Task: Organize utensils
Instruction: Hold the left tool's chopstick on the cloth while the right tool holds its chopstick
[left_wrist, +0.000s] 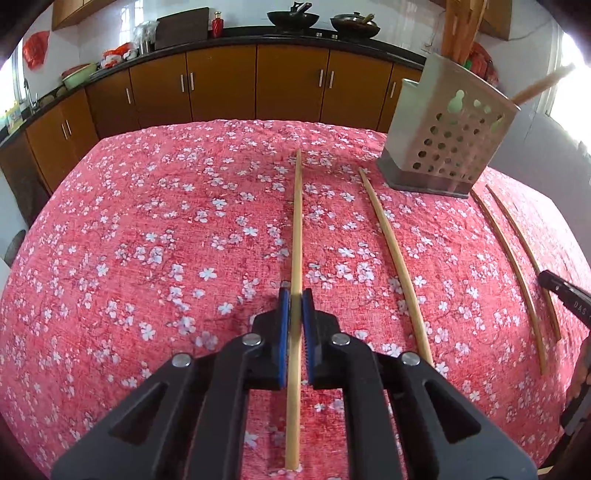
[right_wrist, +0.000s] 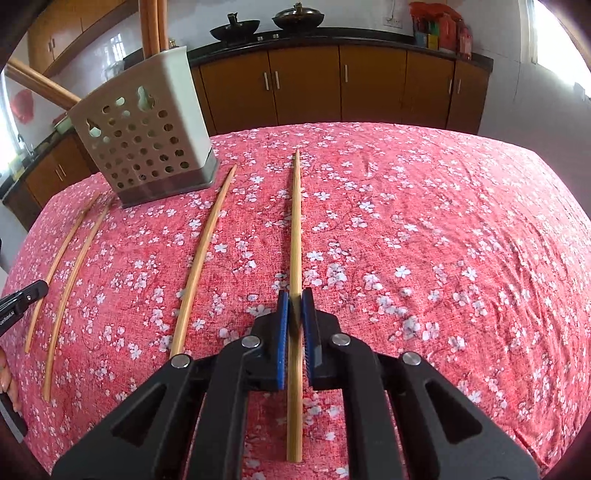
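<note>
Four bamboo chopsticks lie on the red floral tablecloth. My left gripper is shut on the leftmost chopstick, which runs between its blue pads. My right gripper is shut on the rightmost chopstick. A perforated metal utensil holder stands at the back between them, with wooden utensils in it; it also shows in the right wrist view. Loose chopsticks lie beside it. The right gripper's tip shows at the edge of the left view.
Brown kitchen cabinets and a dark counter with woks run behind the table. The tablecloth stretches to the right of my right gripper. A bright window is at the far right.
</note>
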